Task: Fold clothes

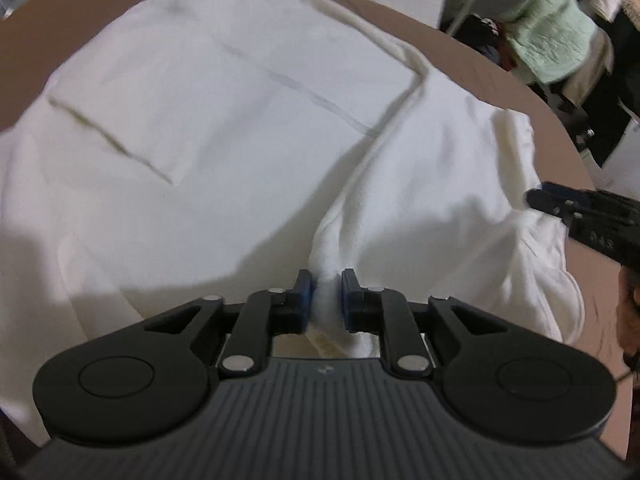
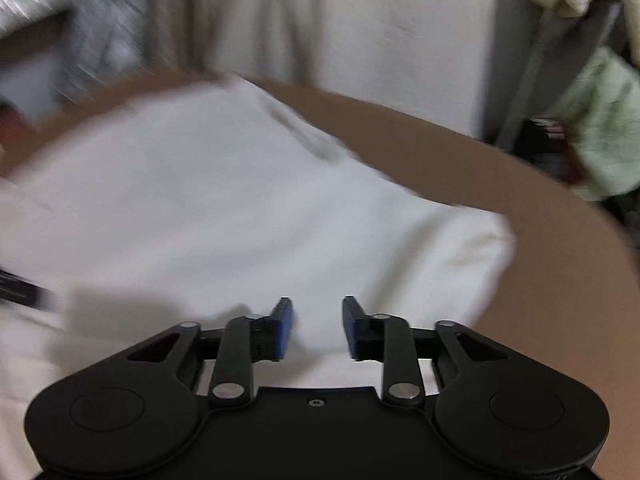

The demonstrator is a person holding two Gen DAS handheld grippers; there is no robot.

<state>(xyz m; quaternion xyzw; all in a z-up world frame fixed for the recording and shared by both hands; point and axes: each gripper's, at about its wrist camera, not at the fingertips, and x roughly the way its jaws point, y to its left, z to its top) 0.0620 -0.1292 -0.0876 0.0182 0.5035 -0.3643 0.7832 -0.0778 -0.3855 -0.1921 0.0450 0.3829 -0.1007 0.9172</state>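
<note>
Centrally, we see the left gripper (image 1: 326,296) pinching a ridge of the white garment (image 1: 208,120) spread on the brown table (image 1: 560,148), while the right gripper (image 2: 317,328) hangs spread, empty, above it.

A garment (image 1: 224,120) lies spread across a round table (image 1: 560,140), covering most of its top. In the left wrist view, a folded panel sits on the garment's far left part, and a raised ridge of cloth runs from the near middle toward the far right. Beyond the table's far right edge, a heap of clothes (image 1: 552,44) lies nearby.
</note>
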